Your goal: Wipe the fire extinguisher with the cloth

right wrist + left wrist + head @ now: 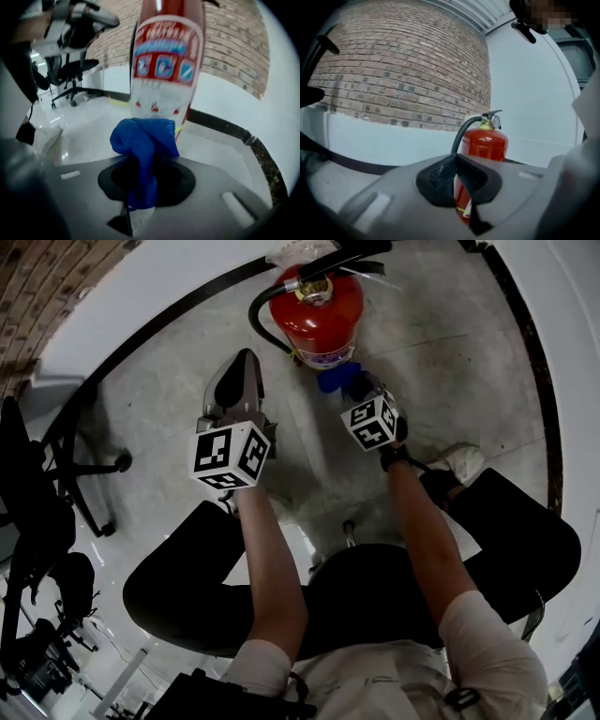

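Observation:
A red fire extinguisher (317, 315) with a black hose stands on the floor near the wall. Its label side (164, 70) fills the right gripper view, and it shows upright past the jaws in the left gripper view (485, 145). My right gripper (354, 386) is shut on a bunched blue cloth (144, 140), and the cloth (334, 381) rests against the extinguisher's lower body. My left gripper (236, 381) is held to the left of the extinguisher, apart from it, jaws shut with nothing between them.
Black office chairs (47, 484) stand at the left. A white wall with a black skirting strip (159, 324) runs behind the extinguisher, brick above it (403, 65). The person's knees and a white shoe (464, 463) are below the grippers on the glossy floor.

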`<state>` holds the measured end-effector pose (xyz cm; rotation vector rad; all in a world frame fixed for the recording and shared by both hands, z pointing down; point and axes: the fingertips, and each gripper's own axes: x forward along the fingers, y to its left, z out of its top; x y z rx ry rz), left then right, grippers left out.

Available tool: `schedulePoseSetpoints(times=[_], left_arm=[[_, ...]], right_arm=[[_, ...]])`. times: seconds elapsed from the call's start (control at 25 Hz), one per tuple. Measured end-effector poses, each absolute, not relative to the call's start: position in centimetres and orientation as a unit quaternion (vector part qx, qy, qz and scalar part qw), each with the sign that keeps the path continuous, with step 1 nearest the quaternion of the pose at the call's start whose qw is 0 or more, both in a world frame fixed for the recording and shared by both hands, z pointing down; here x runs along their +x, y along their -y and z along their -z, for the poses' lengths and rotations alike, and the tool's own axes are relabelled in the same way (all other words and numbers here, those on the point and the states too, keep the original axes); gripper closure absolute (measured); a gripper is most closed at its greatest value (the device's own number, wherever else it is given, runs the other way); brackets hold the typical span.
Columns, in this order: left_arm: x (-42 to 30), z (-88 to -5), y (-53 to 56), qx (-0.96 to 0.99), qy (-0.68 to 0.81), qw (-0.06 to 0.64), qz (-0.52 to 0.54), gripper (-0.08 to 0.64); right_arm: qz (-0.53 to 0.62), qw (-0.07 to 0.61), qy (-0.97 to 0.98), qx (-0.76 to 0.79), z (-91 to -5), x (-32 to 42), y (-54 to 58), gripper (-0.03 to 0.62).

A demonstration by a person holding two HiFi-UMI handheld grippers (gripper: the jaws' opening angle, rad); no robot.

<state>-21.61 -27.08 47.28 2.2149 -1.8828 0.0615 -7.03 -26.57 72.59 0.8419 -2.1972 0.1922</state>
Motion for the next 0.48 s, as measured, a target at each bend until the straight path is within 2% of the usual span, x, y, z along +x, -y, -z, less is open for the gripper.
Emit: schedulePoseSetpoints(times=[0.16, 0.32, 0.48], left_arm=[[-21.3, -44.1, 28.1, 0.758, 0.645, 0.097, -0.002, 0.558], [-20.3, -40.9, 29.1, 0.762, 0.643, 0.074, 0.021, 0.558], [-18.7, -39.5, 28.9, 0.770, 0.634, 0.065, 0.032, 0.558]], right_arm=[[-0.105, 0.251, 0.872, 0.406, -61.8, -4.6, 27.1, 0.505], [-0.074, 0.116, 0.886, 0.444, -49.1, -3.7, 28.5, 0.505], [-0.060, 0.043, 0.906, 0.416, -41.3, -6.3, 29.5, 0.505]])
